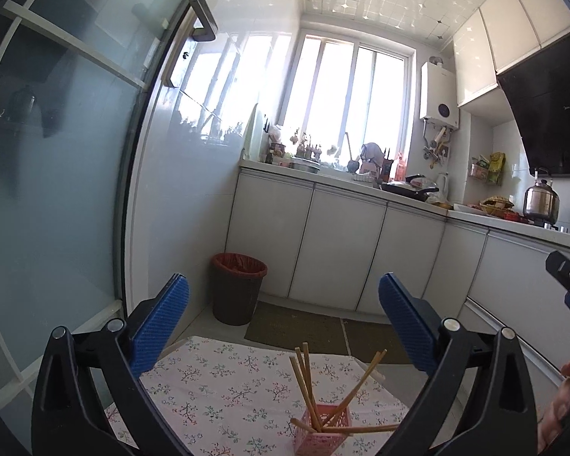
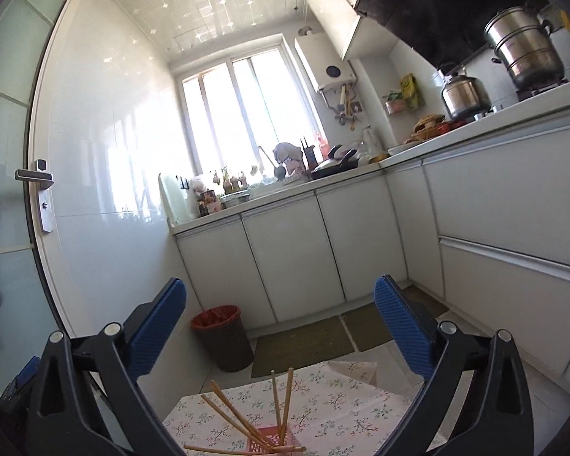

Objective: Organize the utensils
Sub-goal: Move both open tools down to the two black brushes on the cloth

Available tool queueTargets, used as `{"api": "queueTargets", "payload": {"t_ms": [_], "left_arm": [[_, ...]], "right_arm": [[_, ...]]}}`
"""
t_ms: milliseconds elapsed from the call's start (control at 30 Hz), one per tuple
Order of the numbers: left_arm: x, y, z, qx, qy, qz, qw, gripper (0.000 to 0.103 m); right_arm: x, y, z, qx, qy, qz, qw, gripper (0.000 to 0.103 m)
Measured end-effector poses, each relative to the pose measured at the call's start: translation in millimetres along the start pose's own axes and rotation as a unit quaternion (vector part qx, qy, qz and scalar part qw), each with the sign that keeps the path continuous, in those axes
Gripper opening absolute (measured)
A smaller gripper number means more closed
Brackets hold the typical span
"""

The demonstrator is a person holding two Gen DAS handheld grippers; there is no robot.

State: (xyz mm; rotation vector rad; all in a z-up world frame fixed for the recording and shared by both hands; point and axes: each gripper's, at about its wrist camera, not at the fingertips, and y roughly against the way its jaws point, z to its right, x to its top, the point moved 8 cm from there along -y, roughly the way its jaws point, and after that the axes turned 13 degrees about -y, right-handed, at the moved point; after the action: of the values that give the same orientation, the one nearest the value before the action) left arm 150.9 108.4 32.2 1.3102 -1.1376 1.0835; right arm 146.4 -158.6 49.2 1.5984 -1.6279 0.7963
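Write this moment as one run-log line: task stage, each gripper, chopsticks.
stage: chopsticks standing in pink basket on floral table | left gripper: open, empty | right gripper: open, empty

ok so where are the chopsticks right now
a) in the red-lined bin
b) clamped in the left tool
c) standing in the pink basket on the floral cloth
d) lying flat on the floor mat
c: the chopsticks lean at angles out of the pink basket on the floral cloth, and nothing sits between the blue pads of either tool.
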Motion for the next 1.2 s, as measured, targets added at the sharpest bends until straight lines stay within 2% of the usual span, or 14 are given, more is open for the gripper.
{"api": "queueTargets", "payload": {"t_ms": [100,233,300,367,467,600,867,900,1000,1100,1200], "left_arm": [[-14,-1,18,-0.026,-0.034,-0.026,0.9988,0.096],[-41,-7,44,-0.071,-0.083,-0.076,0.9911,0.096],[-60,-12,57,-0.095,-0.112,-0.113,0.9827,0.096],[-82,-20,71,-0.116,-0.145,-0.156,0.9703,0.096],[-123,-29,93,-0.148,-0.198,-0.227,0.9420,0.096],[-172,-41,114,-0.168,-0.267,-0.293,0.9025,0.096],[-259,-58,132,-0.188,-0.370,-0.380,0.8266,0.095],[-268,-62,134,-0.190,-0.382,-0.390,0.8162,0.089],[-292,-72,137,-0.205,-0.404,-0.425,0.7835,0.063],[-305,-81,140,-0.214,-0.415,-0.446,0.7635,0.056],[-315,-85,149,-0.239,-0.415,-0.463,0.7459,0.043]], "right_arm": [[-8,12,17,-0.019,0.001,-0.022,1.000,0.097],[-38,19,44,-0.041,0.007,-0.086,0.995,0.097],[-56,24,56,-0.052,0.013,-0.113,0.992,0.097],[-72,26,70,-0.067,0.022,-0.139,0.988,0.097],[-103,24,97,-0.089,0.017,-0.202,0.975,0.097],[-142,20,132,-0.115,-0.021,-0.272,0.955,0.097],[-195,9,170,-0.141,-0.085,-0.365,0.916,0.097],[-202,9,172,-0.141,-0.089,-0.375,0.912,0.097],[-217,9,177,-0.144,-0.088,-0.398,0.902,0.097],[-231,9,179,-0.142,-0.091,-0.421,0.891,0.097],[-242,10,183,-0.140,-0.096,-0.440,0.882,0.097]]}}
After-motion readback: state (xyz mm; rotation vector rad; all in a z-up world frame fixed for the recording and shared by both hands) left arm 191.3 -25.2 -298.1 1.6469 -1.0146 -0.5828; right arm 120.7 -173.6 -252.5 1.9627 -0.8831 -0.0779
